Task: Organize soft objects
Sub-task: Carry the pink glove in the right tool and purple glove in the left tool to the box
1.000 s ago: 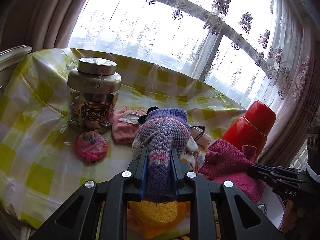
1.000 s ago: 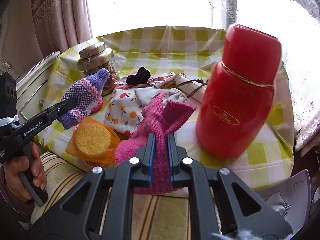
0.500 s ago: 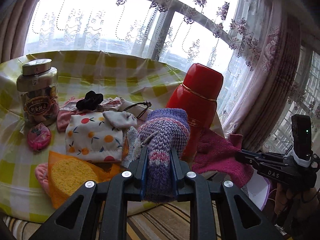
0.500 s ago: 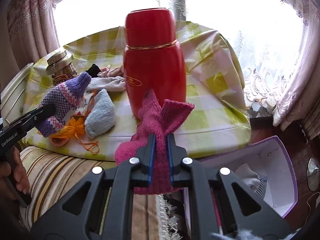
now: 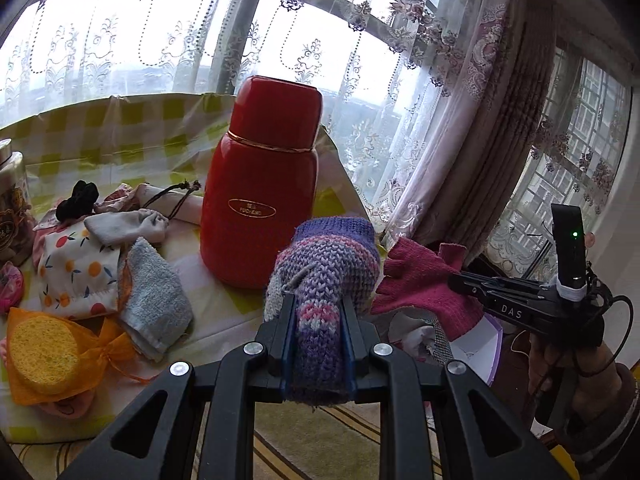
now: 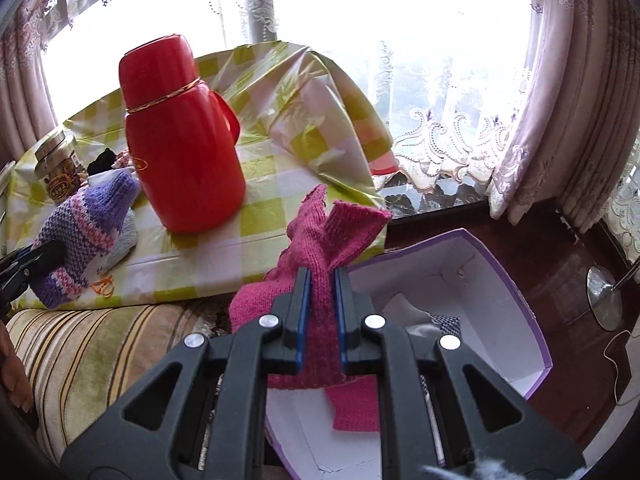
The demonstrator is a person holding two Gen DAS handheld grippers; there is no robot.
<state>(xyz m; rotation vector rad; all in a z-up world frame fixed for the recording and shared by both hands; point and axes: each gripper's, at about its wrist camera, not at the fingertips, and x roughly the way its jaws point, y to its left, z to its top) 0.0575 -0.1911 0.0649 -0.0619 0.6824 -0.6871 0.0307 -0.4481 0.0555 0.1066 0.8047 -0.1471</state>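
"DAS" on right claw (image 5: pixel 456 280) body; red flask (image 5: pixel 260 184) gold oval label illegible.

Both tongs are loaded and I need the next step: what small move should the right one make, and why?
Probably lower the right tongs a little and release: their jaws clamp the magenta knitted glove right above the open purple-edged white box, which already holds cloth.

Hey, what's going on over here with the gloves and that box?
A person is sorting soft things with a hand-held gripper in each hand. The left hand-held gripper is shut on a purple striped knit glove, held near the table's edge by the red flask. The right hand-held gripper is shut on a pink knit glove, held above an open purple box that already has some cloth in it. Other soft things lie on the checked tablecloth.
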